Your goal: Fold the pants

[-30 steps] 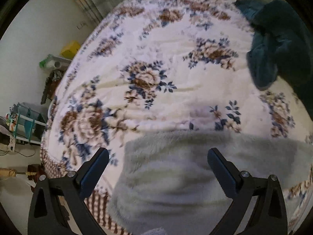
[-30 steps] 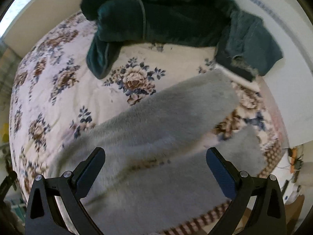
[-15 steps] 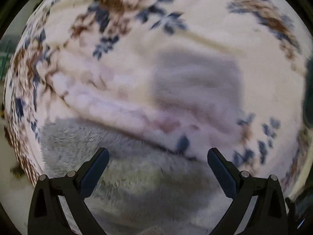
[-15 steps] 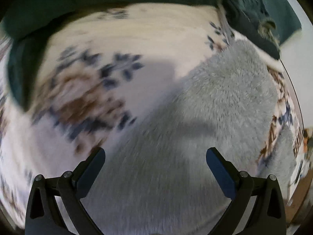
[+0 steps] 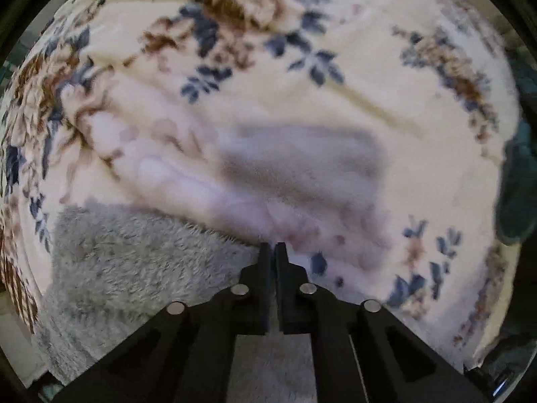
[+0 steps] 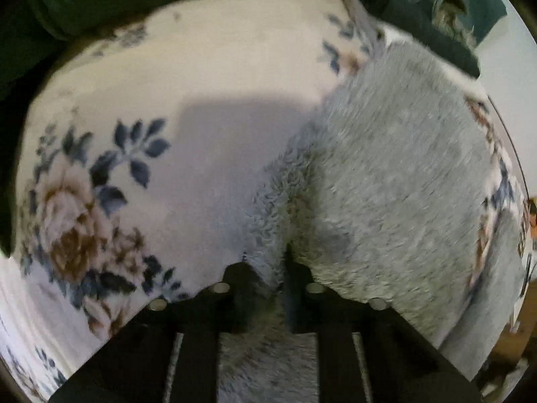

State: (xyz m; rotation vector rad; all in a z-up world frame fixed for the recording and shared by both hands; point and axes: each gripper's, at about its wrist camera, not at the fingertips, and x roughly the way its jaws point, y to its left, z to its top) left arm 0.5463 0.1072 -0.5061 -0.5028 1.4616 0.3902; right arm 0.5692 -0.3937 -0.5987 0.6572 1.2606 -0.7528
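Observation:
The grey fuzzy pants (image 5: 134, 262) lie flat on the floral bedspread (image 5: 302, 100). In the left wrist view my left gripper (image 5: 272, 250) is shut at the pants' upper edge, its tips at the seam between fleece and bedspread; whether fabric is pinched is hard to tell. In the right wrist view my right gripper (image 6: 273, 262) is shut on a raised fold of the pants (image 6: 396, 184) along the leg's far edge, with fleece bunched between the jaws. The leg runs away to the upper right.
Dark green clothes (image 6: 436, 6) are heaped at the far end of the bed, and also show at the right rim of the left wrist view (image 5: 517, 184). The bed's edge and floor show at the lower left (image 5: 16, 342).
Both grippers came down to the pants' far edge and went from wide open to shut. The right one now has fleece pinched in it.

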